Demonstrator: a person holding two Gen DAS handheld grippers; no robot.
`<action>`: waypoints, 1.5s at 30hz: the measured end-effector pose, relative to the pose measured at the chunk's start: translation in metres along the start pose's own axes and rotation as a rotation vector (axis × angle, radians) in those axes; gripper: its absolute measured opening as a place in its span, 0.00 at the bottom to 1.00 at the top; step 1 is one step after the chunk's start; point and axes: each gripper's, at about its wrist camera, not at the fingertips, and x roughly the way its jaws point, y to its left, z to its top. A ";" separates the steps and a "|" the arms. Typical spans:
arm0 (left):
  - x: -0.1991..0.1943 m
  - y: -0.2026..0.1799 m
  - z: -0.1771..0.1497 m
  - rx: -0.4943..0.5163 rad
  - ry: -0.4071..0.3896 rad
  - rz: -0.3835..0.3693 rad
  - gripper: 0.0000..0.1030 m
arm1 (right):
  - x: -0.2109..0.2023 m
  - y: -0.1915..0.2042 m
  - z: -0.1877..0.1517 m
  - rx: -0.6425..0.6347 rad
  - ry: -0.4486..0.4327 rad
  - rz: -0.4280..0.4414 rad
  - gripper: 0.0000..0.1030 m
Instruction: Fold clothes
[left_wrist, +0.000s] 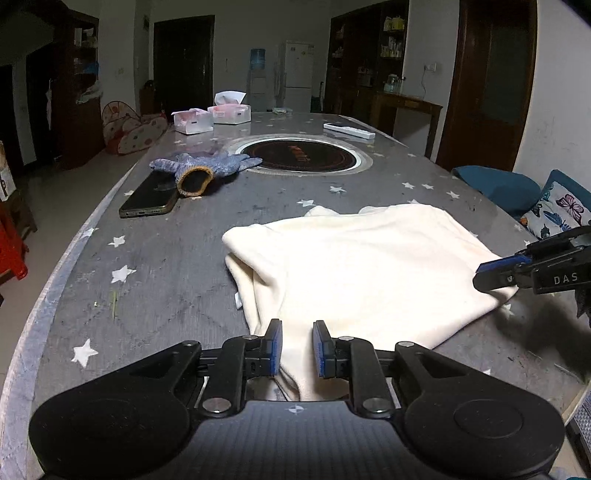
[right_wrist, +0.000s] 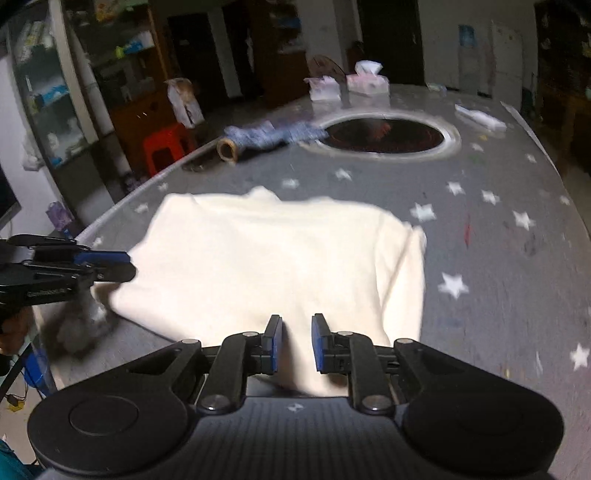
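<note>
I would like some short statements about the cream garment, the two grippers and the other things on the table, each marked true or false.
1. The left gripper has a bunch of the cream garment between its fingers. True.
2. The phone lies on top of the cream garment. False: it lies on the grey table, apart from the garment, partly under the blue knit glove.
3. The right gripper also has garment cloth between its fingers. True.
4. The garment hangs in the air. False: most of it lies on the table.
5. The tissue boxes sit on the garment. False: they stand at the table's far end.
</note>
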 end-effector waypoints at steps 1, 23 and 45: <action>-0.003 -0.002 0.003 0.004 -0.008 0.004 0.20 | 0.000 0.001 -0.002 -0.003 0.005 -0.004 0.16; 0.020 -0.038 0.013 0.057 -0.006 -0.071 0.25 | 0.023 0.045 0.013 -0.150 0.022 0.066 0.17; -0.014 0.046 0.015 -0.199 -0.027 0.006 0.28 | 0.034 0.124 0.024 -0.430 0.069 0.201 0.27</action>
